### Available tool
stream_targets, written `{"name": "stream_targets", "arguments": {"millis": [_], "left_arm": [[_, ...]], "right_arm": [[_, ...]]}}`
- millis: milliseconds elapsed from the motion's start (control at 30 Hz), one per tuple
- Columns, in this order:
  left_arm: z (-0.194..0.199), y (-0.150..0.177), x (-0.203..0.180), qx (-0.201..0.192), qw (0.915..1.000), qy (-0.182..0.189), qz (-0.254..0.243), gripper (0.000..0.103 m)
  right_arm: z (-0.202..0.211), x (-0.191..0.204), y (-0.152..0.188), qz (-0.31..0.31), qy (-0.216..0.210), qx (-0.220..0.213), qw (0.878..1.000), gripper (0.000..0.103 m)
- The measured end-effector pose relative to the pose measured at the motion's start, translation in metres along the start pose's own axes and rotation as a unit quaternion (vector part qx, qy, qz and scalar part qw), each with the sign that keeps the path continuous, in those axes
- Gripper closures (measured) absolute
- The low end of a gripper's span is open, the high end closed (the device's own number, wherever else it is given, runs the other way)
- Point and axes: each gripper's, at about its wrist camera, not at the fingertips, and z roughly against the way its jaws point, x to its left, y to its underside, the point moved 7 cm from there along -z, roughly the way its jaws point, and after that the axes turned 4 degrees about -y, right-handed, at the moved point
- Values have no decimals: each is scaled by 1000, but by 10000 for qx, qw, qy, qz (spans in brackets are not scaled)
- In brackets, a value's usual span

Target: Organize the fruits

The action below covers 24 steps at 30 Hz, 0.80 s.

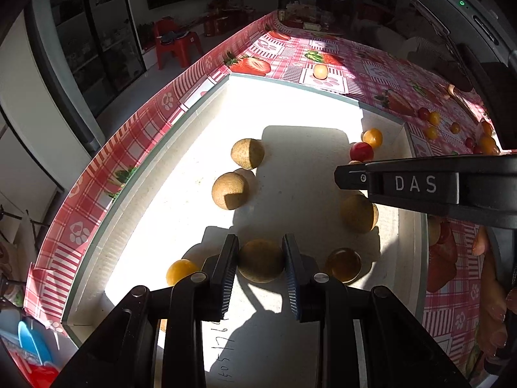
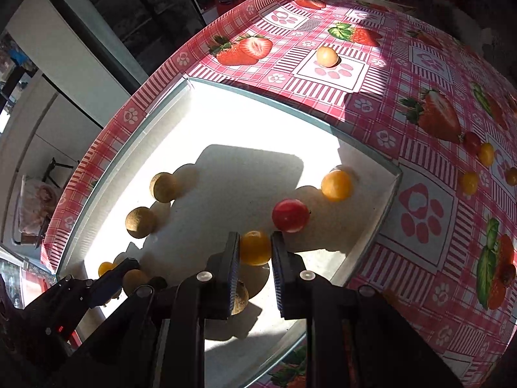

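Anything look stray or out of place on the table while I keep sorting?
One pale orange round fruit sits alone on the strawberry-print tablecloth, beyond the white shallow tray's far rim. A scatter of small red and yellow fruits also lies outside the tray. Nothing looks spilled or damaged.

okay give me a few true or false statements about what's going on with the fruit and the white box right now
1. The left gripper has a tan round fruit between its fingers. True.
2. The right gripper brackets a red cherry tomato. False: it brackets a yellow cherry tomato; the red cherry tomato lies loose in the white box.
3. Every fruit is inside the box. False: an orange-yellow fruit sits alone on the strawberry-print tablecloth, and more small tomatoes lie to the right.
4. Two tan round fruits lie near the box's left wall. True.
5. The box has a lid on. False: it is open-topped.
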Motion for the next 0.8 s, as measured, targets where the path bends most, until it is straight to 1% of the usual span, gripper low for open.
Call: {"name": "stream_targets", "arguments": {"millis": [67,133,167,200,233,267,300,400,467,533,600,667,767,800], "left_arm": [[0,0,-1,0,10000,1,-6,73],[0,0,-1,-8,10000,22,3,72],[1,1,0,-8,10000,43,17,54],[3,1,1,-65,10000,35,56,26],[7,0,3,-204,9997,-31,94,21],[12,-1,4,-332,9994,-54,93,21],[14,-2,4,-354,9993,-28,70,21],[15,-1,4,-281,9996,-14,61,21],[18,0,6,-278,9996,-24,101,21],[21,3,7,-268,9995,-29,132,21],[24,6,7,-244,9995,-33,174,21],[28,11,7,-220,9995,-13,213,21],[34,17,5,-231,9995,-60,197,21],[37,20,5,-239,9995,-80,194,17]], "right_arm": [[-1,1,0,66,75,8,9999,81],[-1,2,0,105,59,20,9999,77],[-1,3,0,97,17,29,9999,76],[-1,3,0,74,-33,40,10000,70],[0,3,0,49,-60,46,10000,64],[1,3,1,31,-61,45,10000,60],[3,3,2,29,-60,14,10000,55],[12,6,2,95,-28,-97,9999,52],[21,8,3,123,-3,-184,9998,43],[33,12,5,227,62,-312,9992,29],[42,15,8,353,194,-398,9984,21],[50,17,12,418,267,-405,9979,21],[57,18,21,414,254,-371,9981,19],[58,18,24,403,255,-354,9982,16]]}}
